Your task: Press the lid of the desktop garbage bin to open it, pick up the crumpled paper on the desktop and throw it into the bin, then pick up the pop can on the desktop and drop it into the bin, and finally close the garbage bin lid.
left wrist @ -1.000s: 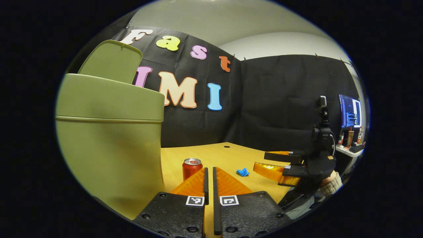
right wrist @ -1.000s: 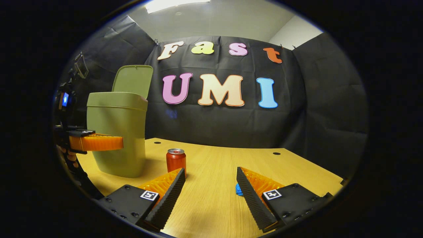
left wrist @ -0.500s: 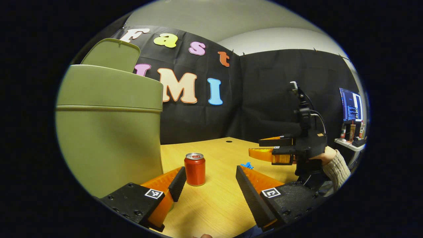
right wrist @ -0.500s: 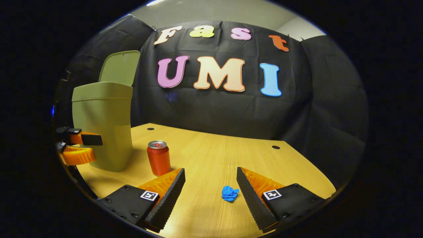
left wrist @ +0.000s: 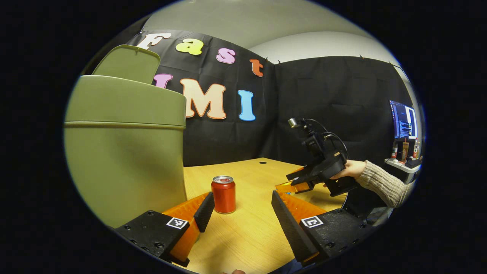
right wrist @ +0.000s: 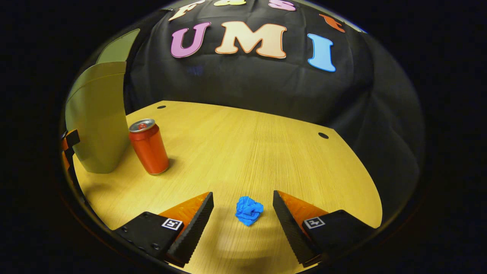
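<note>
Tipped downward since half a second ago, right gripper (right wrist: 243, 207), so that crumpled paper (right wrist: 249, 210), then just ahead of one finger, now sits on the desktop (right wrist: 243, 152) squarely in the gap between both fingers, touched by neither. Spread wide, jaws well apart, nothing pinched. Seen from the left gripper view as a dark body held by a hand (left wrist: 348, 169) in a knitted sleeve (left wrist: 382, 183), nose angled down toward the wood, lower than a second ago when level above the table. Also spread, left gripper (left wrist: 241, 207), opened from pressed together a second back and unchanged over the last half second, holding nothing, hovering low over the desktop beside the bin. Upright between its fingers but farther off, pop can (left wrist: 223, 194), red with a silver top, clear of both fingers; in the right gripper view standing just beside the bin wall, not clearly touching it. Large and olive green at the left of both views, garbage bin (left wrist: 125, 160), lid (left wrist: 127, 62) raised and leaning back above the rim. At the far right of the left gripper view, a lit monitor (left wrist: 403, 123) on a side shelf with small items beneath it, too small to make out.
</note>
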A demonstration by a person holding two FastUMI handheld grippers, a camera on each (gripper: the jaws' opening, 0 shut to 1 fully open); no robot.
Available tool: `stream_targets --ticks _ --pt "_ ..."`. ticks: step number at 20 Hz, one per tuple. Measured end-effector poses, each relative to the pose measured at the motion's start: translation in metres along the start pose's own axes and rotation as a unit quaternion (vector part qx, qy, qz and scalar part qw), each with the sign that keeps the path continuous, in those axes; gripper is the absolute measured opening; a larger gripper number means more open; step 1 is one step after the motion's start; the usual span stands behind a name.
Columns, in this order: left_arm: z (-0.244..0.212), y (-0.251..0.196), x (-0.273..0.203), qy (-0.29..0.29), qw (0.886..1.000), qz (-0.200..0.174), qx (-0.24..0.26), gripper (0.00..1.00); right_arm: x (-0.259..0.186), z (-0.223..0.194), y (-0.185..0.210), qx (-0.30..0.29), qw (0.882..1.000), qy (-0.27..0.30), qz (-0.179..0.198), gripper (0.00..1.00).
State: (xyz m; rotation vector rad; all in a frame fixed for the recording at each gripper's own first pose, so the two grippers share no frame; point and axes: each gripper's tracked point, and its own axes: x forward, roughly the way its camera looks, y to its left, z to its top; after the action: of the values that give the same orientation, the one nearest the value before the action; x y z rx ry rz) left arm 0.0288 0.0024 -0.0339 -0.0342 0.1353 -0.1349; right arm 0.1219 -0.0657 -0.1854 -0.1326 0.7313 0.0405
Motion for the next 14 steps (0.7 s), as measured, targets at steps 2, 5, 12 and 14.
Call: stream_targets --ticks 2,5,12,14 --pt "0.000 0.002 0.000 0.000 1.000 0.002 0.001 0.92 0.010 -0.009 -0.006 0.007 1.000 0.021 -0.005 0.99" --pt "0.000 0.003 0.000 0.001 1.000 0.005 0.000 0.92 0.015 -0.016 -0.009 0.012 0.999 0.043 -0.002 1.00" --pt "-0.004 0.006 0.001 0.006 1.000 0.010 -0.009 0.92 0.016 -0.021 -0.011 0.017 0.998 0.053 -0.003 0.56" --pt "-0.005 0.006 0.001 0.007 1.000 0.011 -0.012 0.92 0.017 -0.029 -0.012 0.010 0.998 0.062 -0.002 0.53"
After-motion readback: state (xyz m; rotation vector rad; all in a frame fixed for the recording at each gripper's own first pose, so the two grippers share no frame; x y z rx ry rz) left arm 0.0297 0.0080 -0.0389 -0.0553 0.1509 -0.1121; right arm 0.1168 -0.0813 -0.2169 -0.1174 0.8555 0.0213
